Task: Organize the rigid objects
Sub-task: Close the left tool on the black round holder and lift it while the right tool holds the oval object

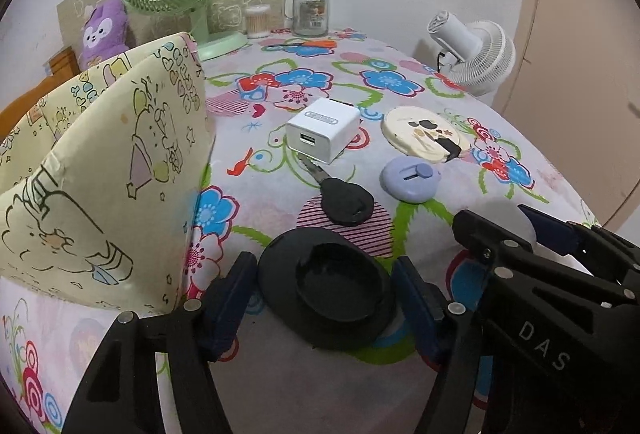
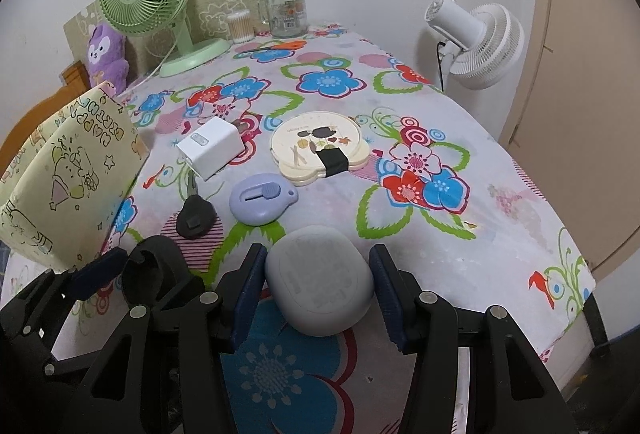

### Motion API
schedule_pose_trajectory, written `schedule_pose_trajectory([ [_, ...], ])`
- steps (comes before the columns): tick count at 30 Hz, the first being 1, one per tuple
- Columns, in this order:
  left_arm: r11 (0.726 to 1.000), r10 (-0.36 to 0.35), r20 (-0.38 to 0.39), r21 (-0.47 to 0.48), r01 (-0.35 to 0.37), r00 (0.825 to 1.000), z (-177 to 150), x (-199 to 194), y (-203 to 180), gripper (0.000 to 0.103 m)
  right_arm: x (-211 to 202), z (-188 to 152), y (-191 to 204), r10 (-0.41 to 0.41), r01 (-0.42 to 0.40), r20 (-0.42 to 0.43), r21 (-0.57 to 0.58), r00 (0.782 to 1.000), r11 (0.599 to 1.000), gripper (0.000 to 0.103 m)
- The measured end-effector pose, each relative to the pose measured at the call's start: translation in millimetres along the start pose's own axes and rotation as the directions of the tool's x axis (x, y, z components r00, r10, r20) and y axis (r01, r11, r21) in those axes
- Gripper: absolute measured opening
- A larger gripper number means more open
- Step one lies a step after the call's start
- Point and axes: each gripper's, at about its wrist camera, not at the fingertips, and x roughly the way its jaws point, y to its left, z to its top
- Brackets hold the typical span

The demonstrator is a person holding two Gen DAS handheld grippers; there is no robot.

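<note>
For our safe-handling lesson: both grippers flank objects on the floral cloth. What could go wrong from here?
The left gripper flanks the black disc at its rim; it may slip or tip when lifted.
The right gripper, on the rounded grey case, sits close beside it; the two could knock together.
The black key lies just beyond the disc and may be nudged.

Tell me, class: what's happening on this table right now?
A person works two handheld grippers over a floral cloth. The left gripper straddles a black oval holder; whether its pads press yet is unclear. The right gripper brackets a grey case, pads at its sides. A charger, key, purple cutter and round compact lie untouched beside a yellow bag.
</note>
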Motion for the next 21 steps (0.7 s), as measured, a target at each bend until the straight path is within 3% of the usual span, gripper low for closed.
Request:
schedule_pose_trajectory([
  [21, 1.000, 0.001, 0.045, 0.002, -0.001, 0.999, 20.5, -36.7, -4.7, 0.071, -37.6, 20.9, 4.5, -0.018, 0.018, 0.049, -0.004, 0.999, 1.000, 0.056],
])
